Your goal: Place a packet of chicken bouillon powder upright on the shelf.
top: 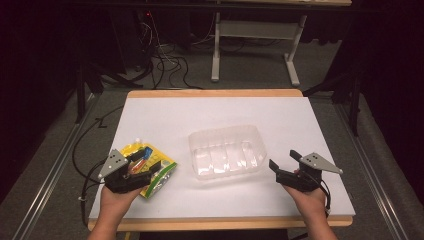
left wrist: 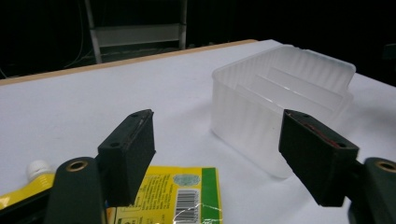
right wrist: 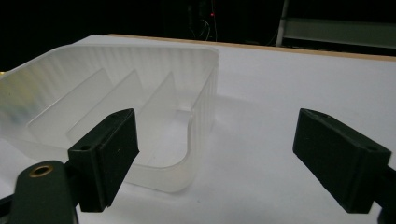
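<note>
A clear ribbed plastic tub (top: 226, 151) stands empty in the middle of the white table (top: 210, 112). To its left lies a yellow and green pouch (top: 161, 172) with a white cap (left wrist: 38, 169). My left gripper (top: 147, 162) hovers open just over the pouch, its jaws wide apart with nothing between them. In the left gripper view (left wrist: 219, 140) the pouch (left wrist: 177, 196) lies below the jaws and the tub (left wrist: 280, 98) stands ahead to the right. My right gripper (top: 283, 159) is open beside the tub's right end. In the right gripper view (right wrist: 219, 140) the tub (right wrist: 116, 102) sits ahead to the left.
The table has a wooden edge (top: 215, 93). Behind it on the floor are loose cables (top: 165, 60) and the white legs of another desk (top: 255, 30). Metal rails (top: 50, 170) run along both sides of the table.
</note>
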Demonstrator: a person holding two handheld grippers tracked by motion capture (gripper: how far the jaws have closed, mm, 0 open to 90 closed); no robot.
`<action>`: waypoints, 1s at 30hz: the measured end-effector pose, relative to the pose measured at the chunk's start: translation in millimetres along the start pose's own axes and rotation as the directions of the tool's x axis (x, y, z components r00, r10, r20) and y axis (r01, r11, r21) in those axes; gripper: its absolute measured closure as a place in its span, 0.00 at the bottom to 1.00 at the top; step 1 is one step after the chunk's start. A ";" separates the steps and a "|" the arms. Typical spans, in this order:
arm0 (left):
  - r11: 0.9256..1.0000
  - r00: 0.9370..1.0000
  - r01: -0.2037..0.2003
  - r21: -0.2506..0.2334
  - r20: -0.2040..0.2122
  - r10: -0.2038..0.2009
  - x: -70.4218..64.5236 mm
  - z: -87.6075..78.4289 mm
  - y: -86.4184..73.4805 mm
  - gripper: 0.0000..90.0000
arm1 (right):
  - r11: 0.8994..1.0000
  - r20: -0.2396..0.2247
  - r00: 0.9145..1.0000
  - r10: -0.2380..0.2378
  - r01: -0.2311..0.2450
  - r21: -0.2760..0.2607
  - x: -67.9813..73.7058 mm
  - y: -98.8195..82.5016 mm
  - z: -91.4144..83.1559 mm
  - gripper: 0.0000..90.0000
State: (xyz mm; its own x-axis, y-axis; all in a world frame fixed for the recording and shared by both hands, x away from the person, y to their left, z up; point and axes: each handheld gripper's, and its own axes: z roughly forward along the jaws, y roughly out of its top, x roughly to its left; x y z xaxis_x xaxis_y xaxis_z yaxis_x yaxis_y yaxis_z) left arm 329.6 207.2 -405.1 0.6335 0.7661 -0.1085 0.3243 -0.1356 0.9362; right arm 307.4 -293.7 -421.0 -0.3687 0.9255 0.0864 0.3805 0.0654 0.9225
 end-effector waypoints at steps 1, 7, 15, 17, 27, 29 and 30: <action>1.000 1.000 0.000 0.000 0.000 0.000 0.0 0.0 0.0 0.29 | 1.000 0.000 1.000 -0.004 0.004 -0.002 0.2 0.4 -0.1 0.15; 1.000 1.000 -0.010 0.021 -0.016 0.010 1.2 -1.0 -2.7 0.30 | 1.000 0.000 1.000 -0.018 0.018 -0.004 2.6 1.1 0.6 0.15; 0.999 0.999 0.013 0.040 -0.035 -0.012 8.0 -0.2 -7.1 0.31 | 1.000 -0.002 1.000 -0.015 0.015 -0.010 1.5 1.1 -0.8 0.15; 0.999 0.999 0.019 0.039 -0.039 -0.017 9.0 -0.7 -7.2 0.31 | 1.000 -0.004 1.000 -0.016 0.016 -0.010 1.4 1.1 -0.9 0.14; 0.997 0.996 0.037 0.069 -0.083 -0.031 19.9 0.9 -13.1 0.35 | 1.000 -0.009 1.000 -0.013 0.013 0.005 2.4 -0.3 1.5 0.16; 0.995 0.993 0.072 0.075 -0.102 -0.064 31.9 -1.8 -18.0 0.35 | 1.000 -0.013 1.000 -0.018 0.019 0.011 2.9 -0.7 2.6 0.18; 0.994 0.992 0.070 0.078 -0.112 -0.061 34.1 -2.8 -18.8 0.36 | 1.000 -0.018 1.000 -0.014 0.014 0.016 3.7 -1.1 3.3 0.23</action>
State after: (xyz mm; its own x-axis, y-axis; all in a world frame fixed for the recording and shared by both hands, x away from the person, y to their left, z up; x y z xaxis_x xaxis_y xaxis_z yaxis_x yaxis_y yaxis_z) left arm 343.1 237.6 -425.4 0.5303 0.8383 -0.1270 0.4216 -0.1307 0.8973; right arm 308.5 -289.1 -422.9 -0.3891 0.9177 0.0803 0.3887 0.0845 0.9175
